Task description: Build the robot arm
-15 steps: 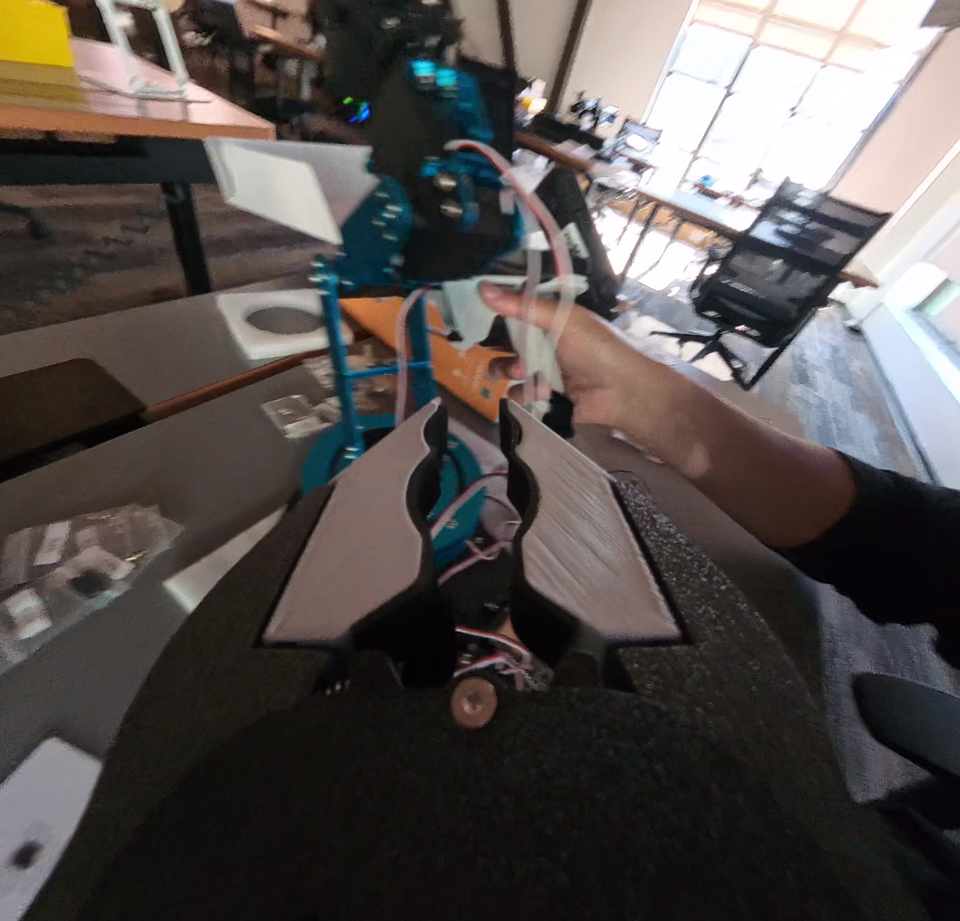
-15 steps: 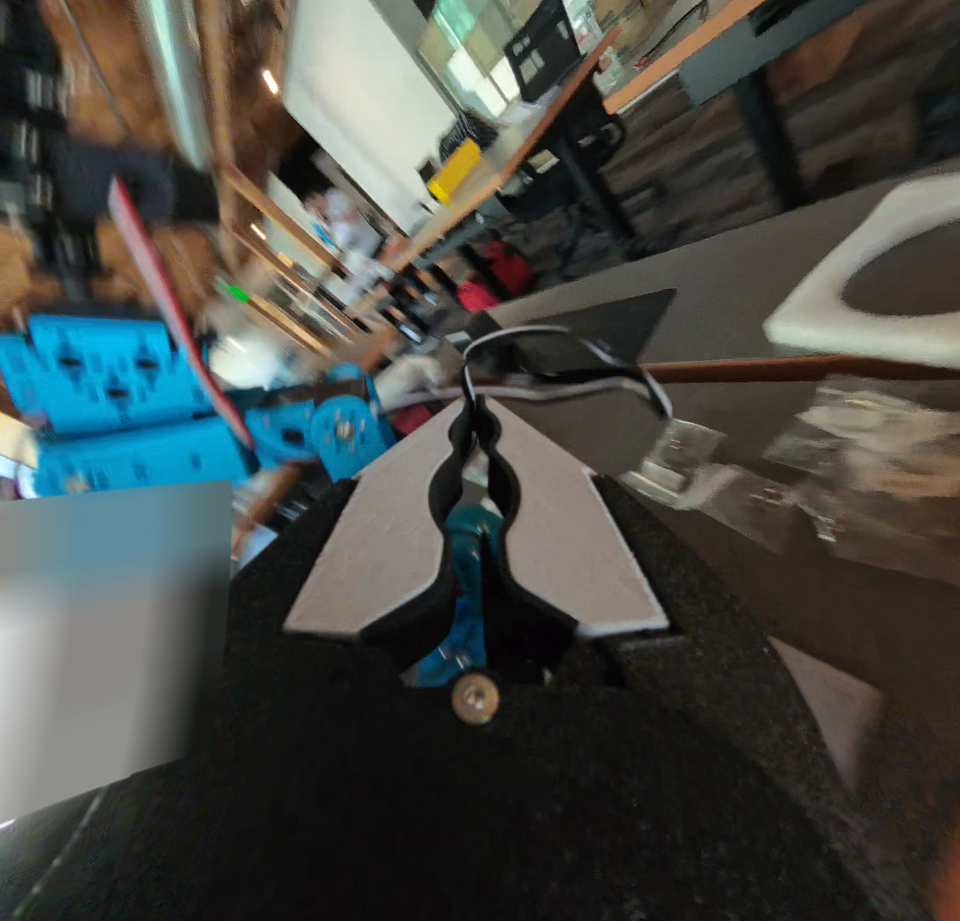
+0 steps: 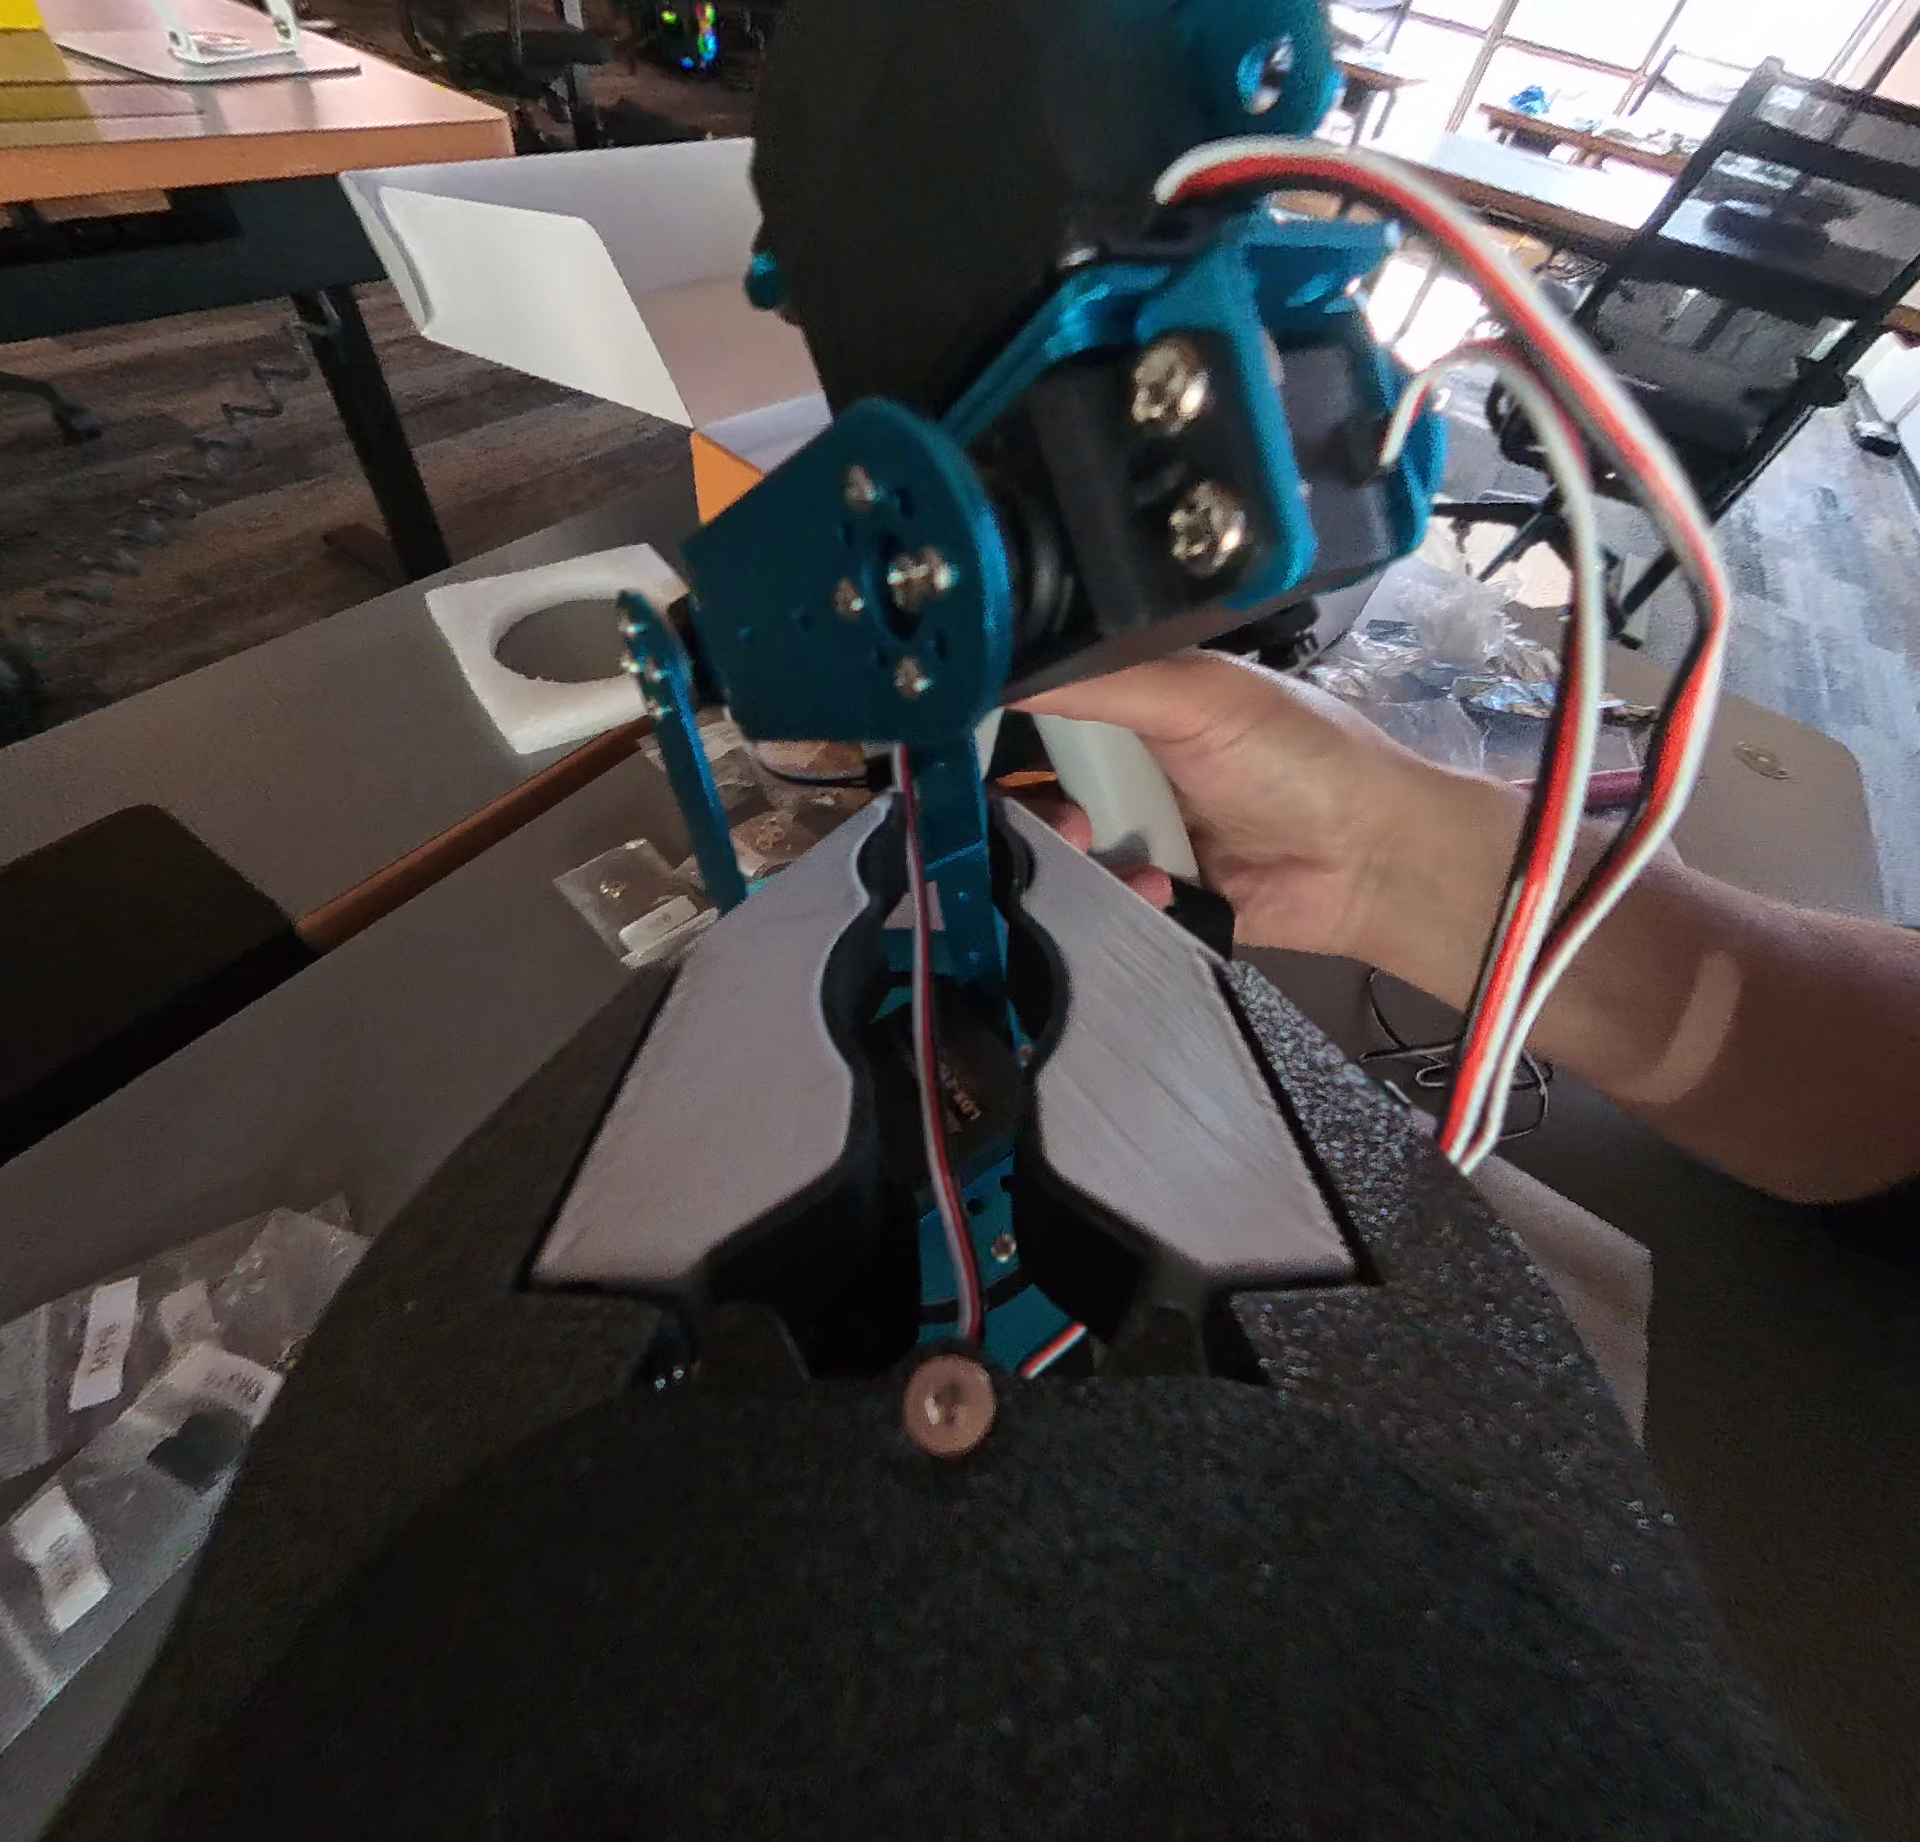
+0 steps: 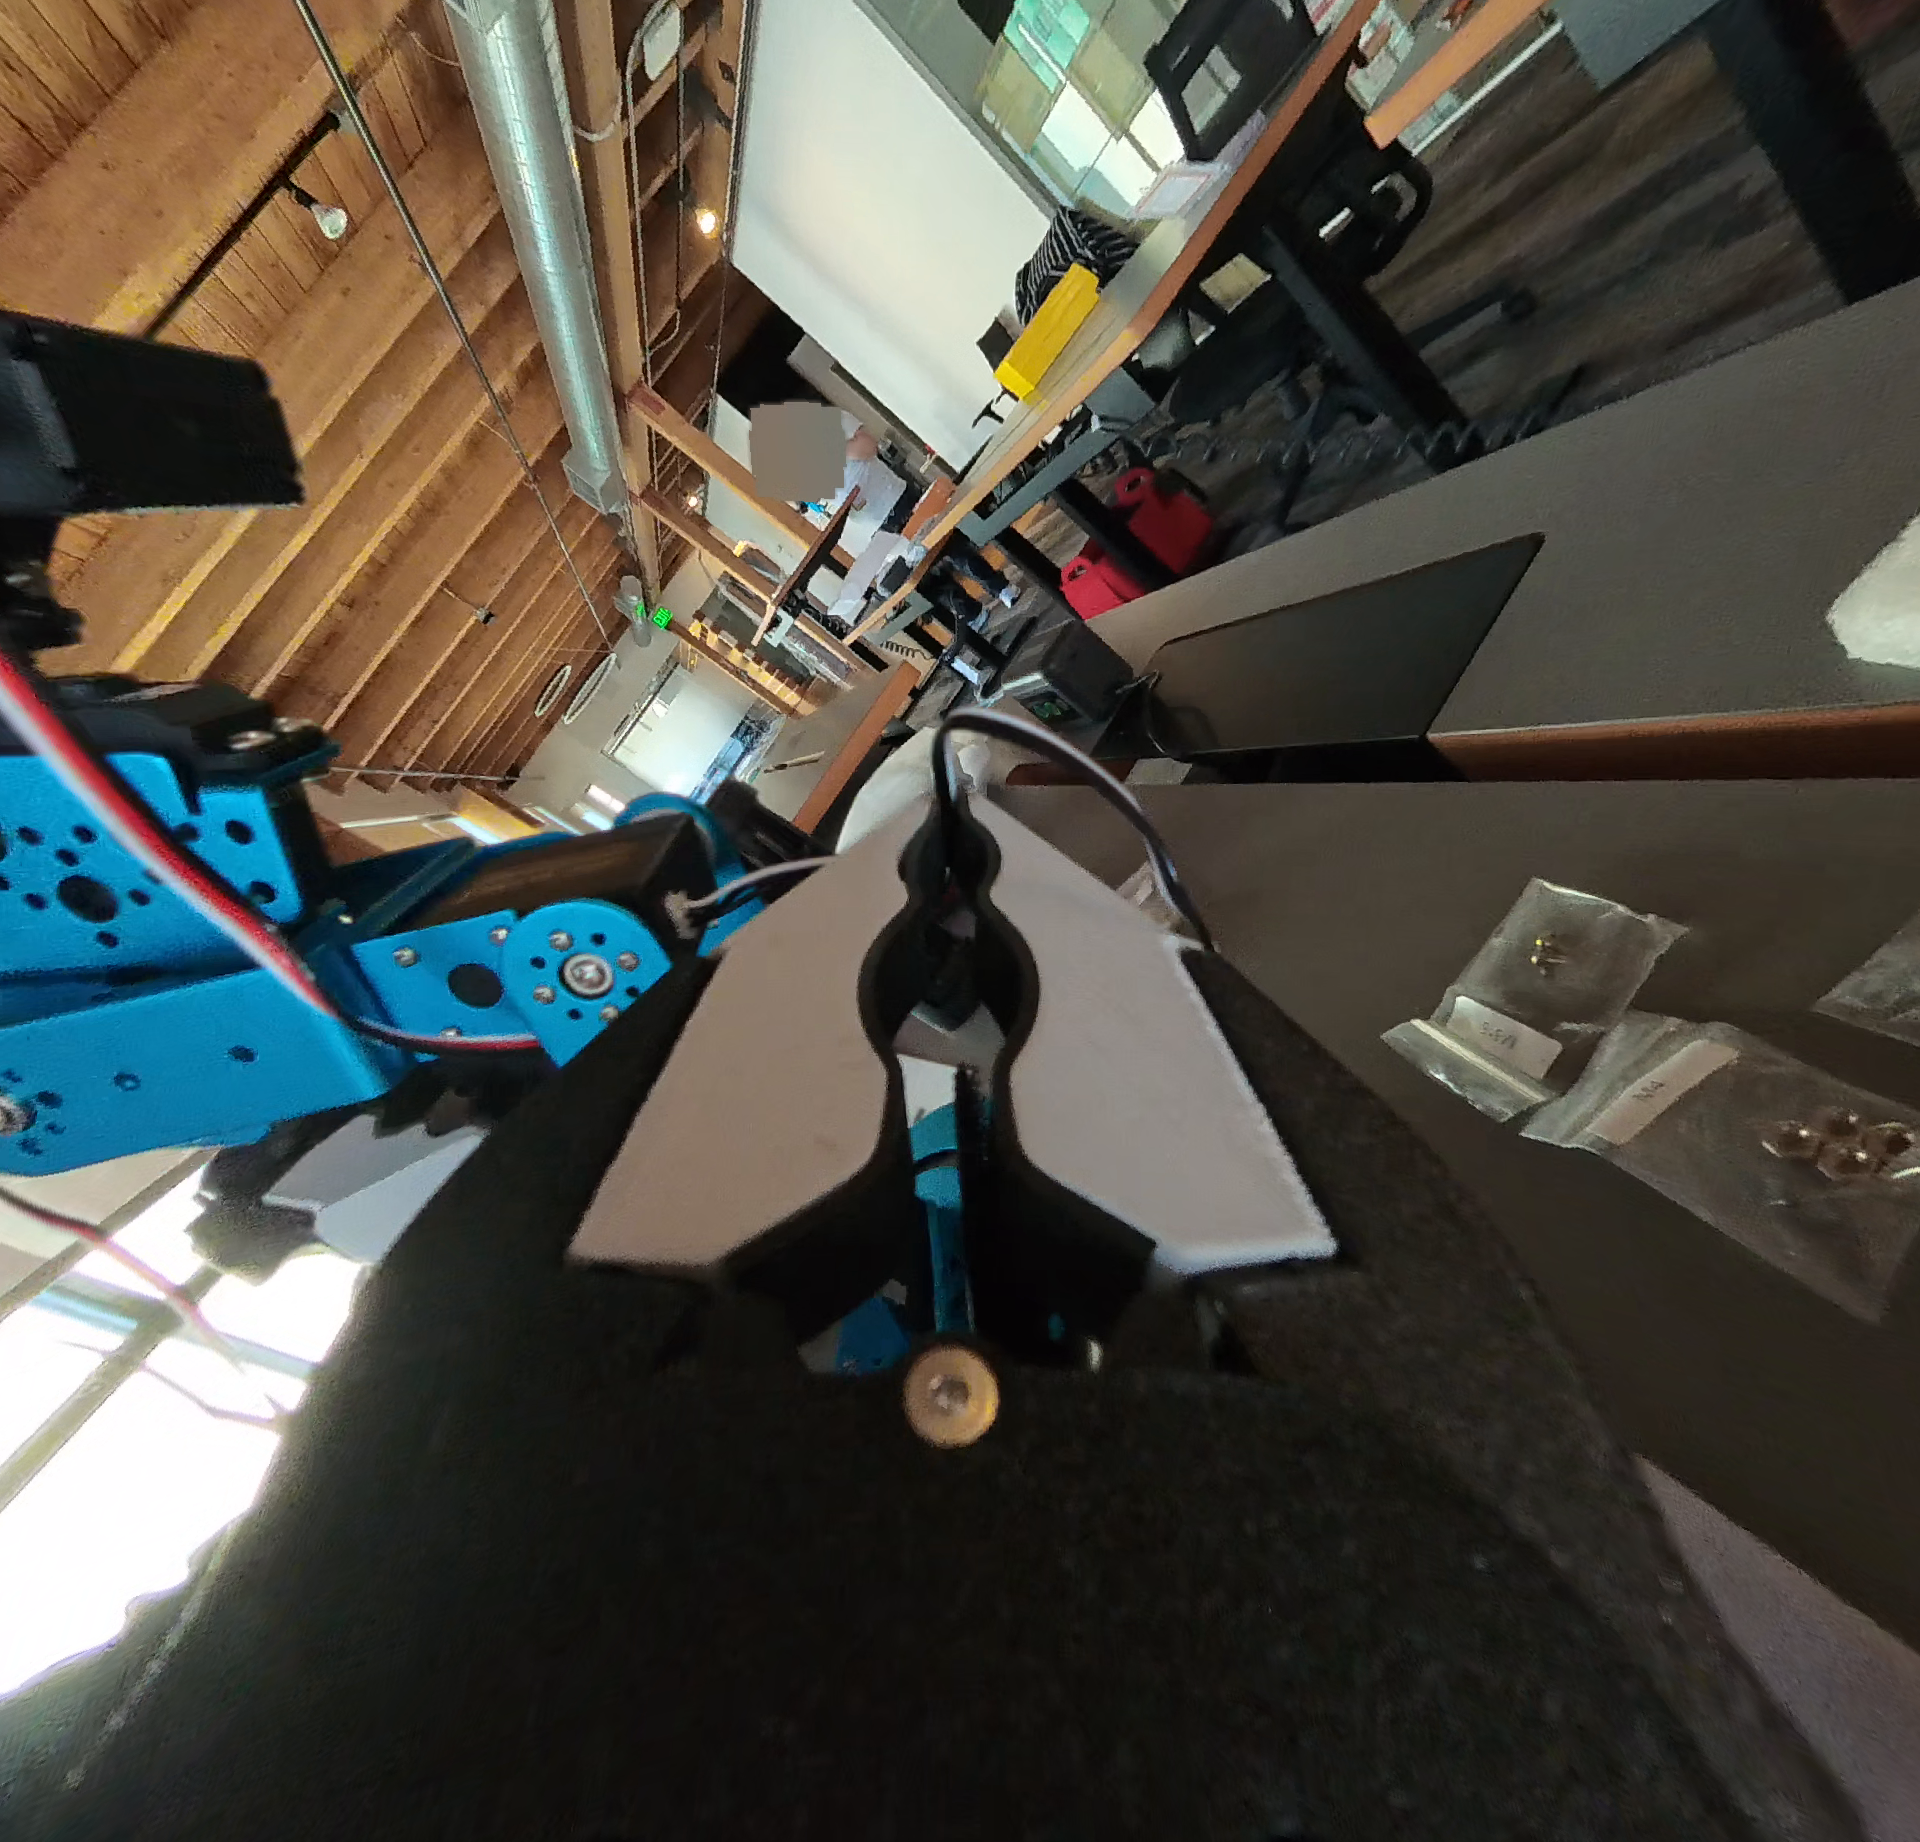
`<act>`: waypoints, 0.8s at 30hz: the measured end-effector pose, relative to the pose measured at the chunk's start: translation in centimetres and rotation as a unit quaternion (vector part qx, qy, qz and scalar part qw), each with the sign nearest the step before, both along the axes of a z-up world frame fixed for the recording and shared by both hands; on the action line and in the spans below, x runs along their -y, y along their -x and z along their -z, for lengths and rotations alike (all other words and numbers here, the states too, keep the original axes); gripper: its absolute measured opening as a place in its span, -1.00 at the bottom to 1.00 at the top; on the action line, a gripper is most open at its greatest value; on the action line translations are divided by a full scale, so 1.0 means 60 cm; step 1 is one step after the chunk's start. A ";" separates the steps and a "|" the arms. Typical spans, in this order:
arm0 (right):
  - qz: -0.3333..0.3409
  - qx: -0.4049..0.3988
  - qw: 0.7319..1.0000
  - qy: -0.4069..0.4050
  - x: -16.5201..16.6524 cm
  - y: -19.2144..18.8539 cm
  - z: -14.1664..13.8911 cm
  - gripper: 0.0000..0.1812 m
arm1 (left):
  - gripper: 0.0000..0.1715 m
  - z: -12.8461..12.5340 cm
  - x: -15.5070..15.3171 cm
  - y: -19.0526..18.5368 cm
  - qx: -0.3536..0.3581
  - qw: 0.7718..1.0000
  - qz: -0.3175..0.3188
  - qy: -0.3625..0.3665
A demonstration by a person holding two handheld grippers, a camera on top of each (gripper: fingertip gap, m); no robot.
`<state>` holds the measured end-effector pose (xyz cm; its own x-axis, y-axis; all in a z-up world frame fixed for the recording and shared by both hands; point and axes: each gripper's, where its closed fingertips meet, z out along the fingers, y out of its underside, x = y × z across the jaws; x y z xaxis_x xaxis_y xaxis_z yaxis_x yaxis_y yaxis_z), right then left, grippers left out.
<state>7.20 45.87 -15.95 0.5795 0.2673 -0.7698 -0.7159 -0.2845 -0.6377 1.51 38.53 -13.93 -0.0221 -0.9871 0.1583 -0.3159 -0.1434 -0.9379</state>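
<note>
Between the jaws of the left gripper (image 3: 945,857), which are standing slightly apart, the bracket (image 3: 961,919) of a blue robot arm (image 3: 852,597) is passing upward; whether they are pressing it, I cannot tell. The right gripper (image 4: 948,826), its jaws almost together, is pinching a servo wire (image 4: 1101,795). Farther right, a hand (image 3: 1299,805) is gripping a white handle (image 3: 1112,805).

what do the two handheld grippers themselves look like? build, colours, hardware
Both match. The left gripper and right gripper each have a rough black speckled body, two flat pale-grey fingers with black wavy inner edges, and one brass-coloured screw centred at the base. A hand grips the right gripper's white handle.
</note>
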 end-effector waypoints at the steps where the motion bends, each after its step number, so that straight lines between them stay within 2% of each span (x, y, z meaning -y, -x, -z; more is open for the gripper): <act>1: 0.004 0.001 1.000 -0.005 0.004 -0.002 -0.003 -1.00 | -0.84 -0.001 0.004 -0.003 0.003 1.000 0.004 -0.001; 4: -0.006 0.000 1.000 -0.007 0.015 0.003 -0.008 -1.00 | -0.83 0.003 0.004 -0.007 -0.007 0.999 -0.004 -0.048; 9: -0.013 0.000 1.000 -0.009 0.009 0.004 -0.008 -1.00 | -0.85 0.006 0.027 -0.003 0.000 0.991 0.017 -0.133; 13: -0.019 0.006 1.000 -0.005 -0.007 0.011 0.000 -1.00 | -0.84 0.028 0.039 -0.006 -0.026 0.991 0.030 -0.131; 18: -0.046 0.002 0.999 -0.005 -0.010 0.029 -0.008 -1.00 | -1.00 0.032 0.026 -0.012 -0.038 0.984 0.018 -0.175; 21: -0.054 0.000 0.999 -0.003 -0.002 0.032 -0.012 -1.00 | -0.95 0.020 -0.002 -0.011 -0.035 0.976 -0.028 -0.214; 24: -0.072 -0.019 0.997 -0.004 0.008 0.038 -0.018 -1.00 | -0.93 0.021 -0.002 -0.015 -0.035 0.969 -0.025 -0.243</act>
